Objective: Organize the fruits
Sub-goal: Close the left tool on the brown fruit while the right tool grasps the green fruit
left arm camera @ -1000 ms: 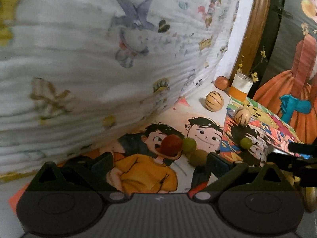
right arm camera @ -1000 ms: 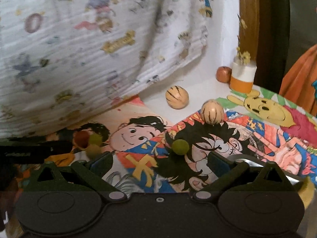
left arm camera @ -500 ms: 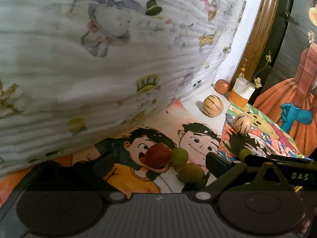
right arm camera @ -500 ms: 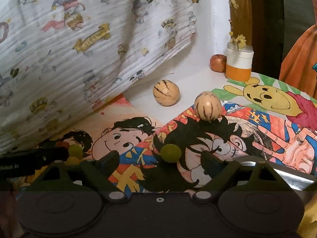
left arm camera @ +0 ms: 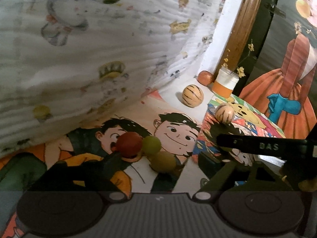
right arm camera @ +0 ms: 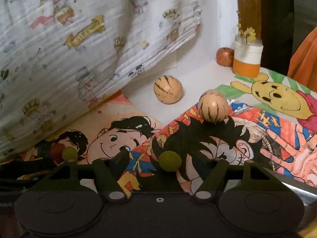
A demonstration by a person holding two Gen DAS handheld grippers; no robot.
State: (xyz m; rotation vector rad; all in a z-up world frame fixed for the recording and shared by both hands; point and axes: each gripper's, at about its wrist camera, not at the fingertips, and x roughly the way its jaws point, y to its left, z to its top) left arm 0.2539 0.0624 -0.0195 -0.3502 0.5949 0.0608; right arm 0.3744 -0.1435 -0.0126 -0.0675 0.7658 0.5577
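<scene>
A small green fruit is framed between the jaws of the right gripper, which have just been closing around it but are not yet seen pressing on it; it lies on a cartoon drawing. The left gripper, jaws likewise narrowing and empty, is aimed at a near cluster: a red fruit touching two green fruits. The fruits are judged light, smooth and prone to rolling, best pinched across the widest part. Two striped fruits lie farther off, an apple-like fruit beside a jar. The left gripper's fingertips are lost in shadow.
</scene>
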